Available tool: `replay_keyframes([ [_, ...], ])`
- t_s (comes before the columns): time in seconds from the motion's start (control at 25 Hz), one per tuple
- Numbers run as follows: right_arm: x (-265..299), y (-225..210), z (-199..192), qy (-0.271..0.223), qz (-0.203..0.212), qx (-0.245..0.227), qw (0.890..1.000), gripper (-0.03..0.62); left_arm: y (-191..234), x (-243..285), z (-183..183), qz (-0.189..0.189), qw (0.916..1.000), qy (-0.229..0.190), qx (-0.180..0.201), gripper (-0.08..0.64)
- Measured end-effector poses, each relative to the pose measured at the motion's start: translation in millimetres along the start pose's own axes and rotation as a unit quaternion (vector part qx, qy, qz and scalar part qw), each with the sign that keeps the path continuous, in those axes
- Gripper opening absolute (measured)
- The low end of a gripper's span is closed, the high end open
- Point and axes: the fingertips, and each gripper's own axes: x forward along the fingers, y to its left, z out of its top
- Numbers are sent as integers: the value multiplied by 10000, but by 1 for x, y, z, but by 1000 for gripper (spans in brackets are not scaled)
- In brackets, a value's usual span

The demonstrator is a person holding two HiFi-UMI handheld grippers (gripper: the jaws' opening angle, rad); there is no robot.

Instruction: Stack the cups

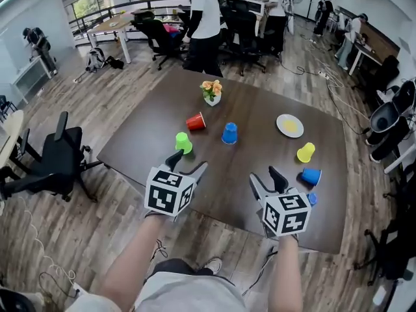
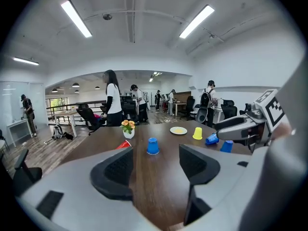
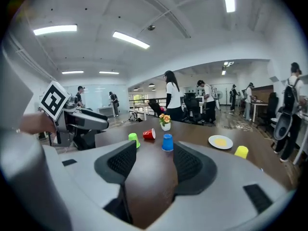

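"Where are the cups, and how do they lie?"

"They're scattered on the table (image 1: 260,149). The blue cup (image 1: 229,133) and the green cup (image 1: 184,142) stand rim-down. The red cup (image 1: 195,121) and a second blue cup (image 1: 311,176) lie on their sides, long axes level."

"And your fingers?"

"My left gripper (image 1: 188,163) and right gripper (image 1: 265,177) are both spread, with nothing between them."

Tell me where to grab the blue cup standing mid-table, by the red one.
Probably best to grip the blue cup across its tapered side wall, coming in level from the near side: it stands upside down, closed base up, leaving no open rim to pinch.
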Motion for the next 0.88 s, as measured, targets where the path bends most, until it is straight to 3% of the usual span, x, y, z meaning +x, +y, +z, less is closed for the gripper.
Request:
replay_keyframes([
  [0.24, 35, 24, 16, 200, 597, -414, 9972, 225, 27, -16, -3, 367, 9992, -9, -143, 293],
  [0.56, 91, 54, 18, 471, 1028, -838, 9900, 225, 72, -5, -15, 549, 9976, -26, -414, 285],
  [0.88, 175, 75, 37, 876, 1523, -1848, 9669, 225, 127, 41, -19, 358, 9980, 63, -512, 284],
])
